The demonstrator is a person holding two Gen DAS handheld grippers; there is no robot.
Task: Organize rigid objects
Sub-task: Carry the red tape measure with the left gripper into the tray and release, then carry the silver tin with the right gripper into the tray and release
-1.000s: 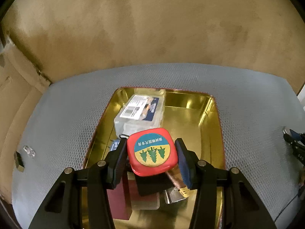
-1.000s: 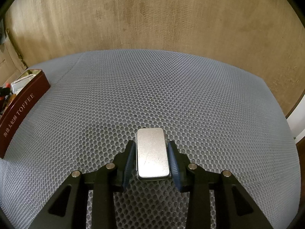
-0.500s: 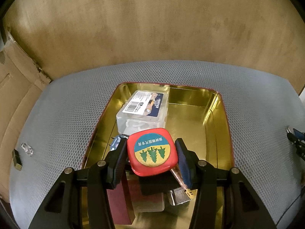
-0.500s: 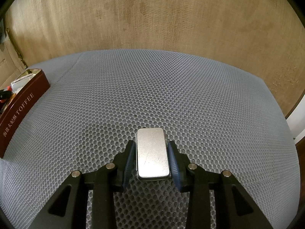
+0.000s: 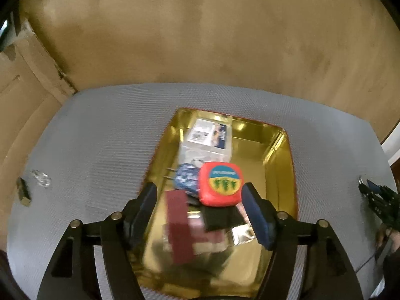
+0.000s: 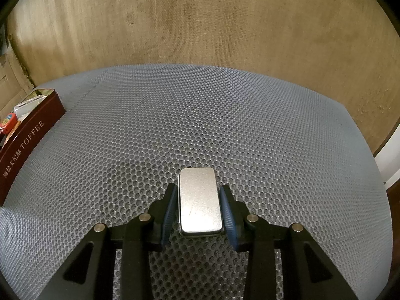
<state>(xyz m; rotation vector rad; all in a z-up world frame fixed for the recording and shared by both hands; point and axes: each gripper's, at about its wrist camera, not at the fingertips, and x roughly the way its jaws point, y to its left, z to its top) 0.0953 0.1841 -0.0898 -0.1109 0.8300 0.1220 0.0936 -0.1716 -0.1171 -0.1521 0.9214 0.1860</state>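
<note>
My left gripper [image 5: 200, 207] is open above the gold-lined toffee tin [image 5: 287, 165]. The red tape measure [image 5: 221, 183] lies in the tin on other items, free of my fingers. A clear plastic box [image 5: 206, 141], a blue patterned pouch [image 5: 186, 178], a dark red block [image 5: 178, 225] and a black item [image 5: 220, 218] also lie in the tin. My right gripper [image 6: 200, 207] is shut on a small silver metal case [image 6: 200, 201] on the grey mesh mat. The tin's dark red wall [image 6: 27, 137] shows at the left of the right wrist view.
The grey mesh mat [image 5: 100, 150] covers the work surface. A small clear object [image 5: 41, 177] and a small dark block [image 5: 23, 193] lie at the mat's left edge. A tan wall [image 6: 200, 25] stands behind. Cardboard [image 5: 15, 87] is at the left.
My left gripper has opened and let go of the red tape measure, which now rests in the tin. The left camera has pulled back and shifted left. The right gripper has not moved.
</note>
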